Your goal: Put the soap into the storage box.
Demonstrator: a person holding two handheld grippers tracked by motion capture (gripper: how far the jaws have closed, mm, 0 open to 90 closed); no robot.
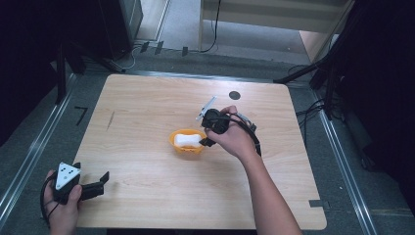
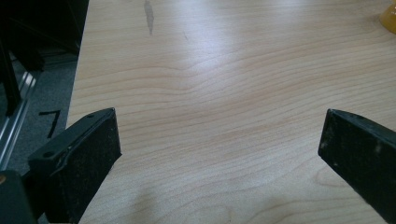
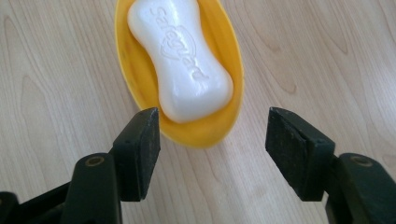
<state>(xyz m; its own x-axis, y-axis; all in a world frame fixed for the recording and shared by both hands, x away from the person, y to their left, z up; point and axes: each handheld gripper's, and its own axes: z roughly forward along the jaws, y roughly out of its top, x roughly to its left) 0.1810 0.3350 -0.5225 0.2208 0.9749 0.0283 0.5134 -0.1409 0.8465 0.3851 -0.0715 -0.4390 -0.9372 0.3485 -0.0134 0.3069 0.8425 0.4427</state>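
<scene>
White soap bar (image 3: pixel 180 60) lies in the oval yellow plastic dish (image 3: pixel 229 112) mid-tabletop (image 1: pixel 147 103), bare wood around; my right claw (image 3: pixel 212 140) gapes empty, left claw (image 2: pixel 219 149) wide.

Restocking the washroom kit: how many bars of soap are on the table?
1. A white soap bar lies in the yellow soap dish near the table's middle. None seems hidden.

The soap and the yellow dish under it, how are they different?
The soap is white, while the yellow dish is bright yellow-orange. The soap is a solid bar pinched in at its middle, with a word pressed into its top; the dish is a plain hollow oval. The soap is smaller and lies inside the dish, whose rim shows all round it. Both are smooth and longer than they are wide.
</scene>
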